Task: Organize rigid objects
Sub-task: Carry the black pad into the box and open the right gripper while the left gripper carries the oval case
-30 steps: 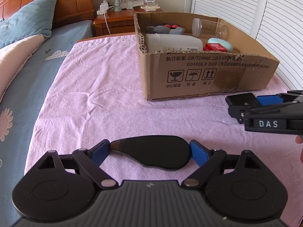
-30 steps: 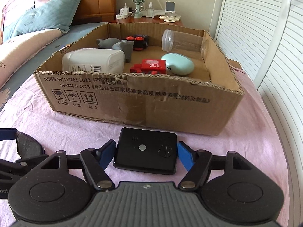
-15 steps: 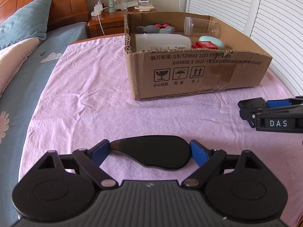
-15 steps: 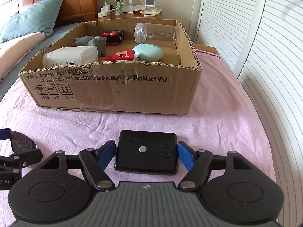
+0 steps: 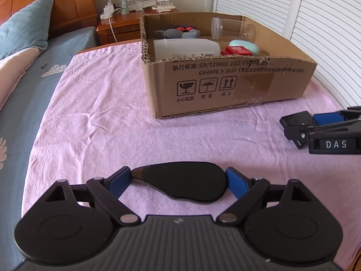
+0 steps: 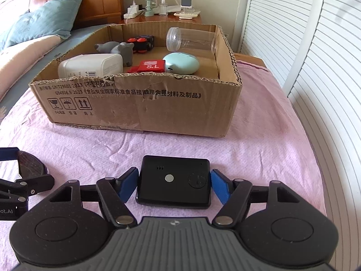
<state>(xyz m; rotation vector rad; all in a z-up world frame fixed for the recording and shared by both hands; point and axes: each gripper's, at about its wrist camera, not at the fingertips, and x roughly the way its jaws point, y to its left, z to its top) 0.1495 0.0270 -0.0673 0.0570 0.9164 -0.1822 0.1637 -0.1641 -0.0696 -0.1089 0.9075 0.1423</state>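
Observation:
My left gripper (image 5: 178, 180) is shut on a flat black teardrop-shaped object (image 5: 180, 188), one blue pad at each end, low over the pink cloth (image 5: 101, 124). My right gripper (image 6: 173, 184) has a black rectangular device (image 6: 173, 194) between its blue pads; the jaws are closing and the pads press its two short sides. In the left wrist view the right gripper (image 5: 315, 124) shows at the right edge with the device (image 5: 295, 119). The open cardboard box (image 6: 135, 103) stands ahead of both, holding a white bottle (image 6: 90, 66), a clear jar (image 6: 191, 39) and a mint case (image 6: 181, 63).
Also in the box lie a grey toy (image 6: 117, 48), a red and black toy (image 6: 141, 43) and a red block (image 6: 151, 65). White louvred doors (image 6: 304, 67) run along the right. A blue pillow (image 5: 22, 36) and a nightstand (image 5: 126, 22) are at the back left.
The right gripper has shifted to the right with the black device in it, away from the left gripper. The box sits further left in its view. The left gripper keeps its object.

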